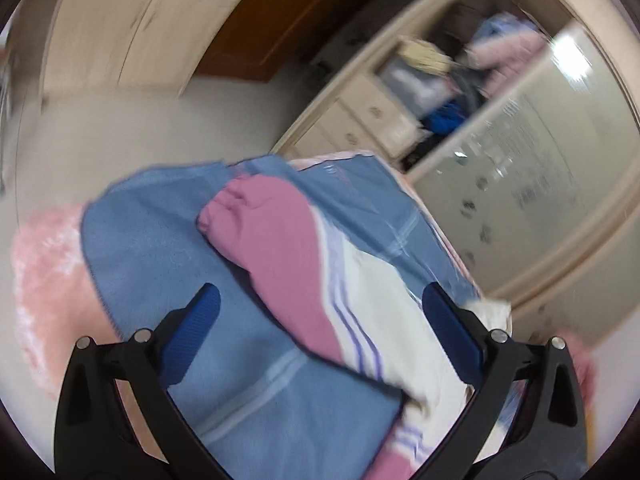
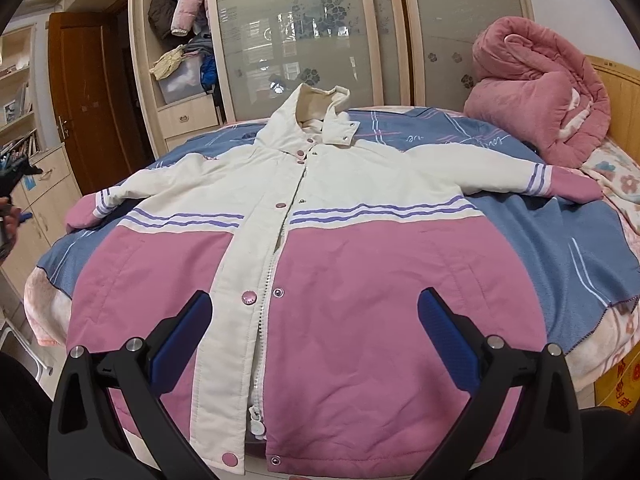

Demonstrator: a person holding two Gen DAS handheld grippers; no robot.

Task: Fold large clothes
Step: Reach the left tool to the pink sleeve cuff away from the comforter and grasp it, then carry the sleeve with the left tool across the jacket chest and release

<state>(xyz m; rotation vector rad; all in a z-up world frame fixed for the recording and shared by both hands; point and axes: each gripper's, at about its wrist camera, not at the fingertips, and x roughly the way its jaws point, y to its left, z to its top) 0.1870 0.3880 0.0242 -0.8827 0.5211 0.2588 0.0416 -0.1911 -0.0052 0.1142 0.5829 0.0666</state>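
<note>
Right wrist view first: our right hand-held gripper has its jaws spread wide, nothing between the blue pads, hovering over the lower front of the jacket. We can't tell whether the pads touch the fabric. Jacket lies flat, front up, on the bed, hem toward us, cream hood at the far end. Top half cream, bottom half pink, purple stripes between; zipper partly undone near the hem, snap buttons down the placket. Both sleeves are spread out to the sides, pink cuffs at the ends. Blue blanket with pale lines sits under the jacket. Rolled pink quilt lies at the far right of the bed, apart from the jacket. Wardrobe with frosted sliding doors stands behind the bed; an open section at left holds hanging clothes.

Left wrist view, blurred: our left hand-held gripper is also wide open and empty, over one sleeve of the jacket, pink cuff pointing away, cream part between the pads. Blue blanket shows below it, pink bedding at the edge, wardrobe beyond.
</note>
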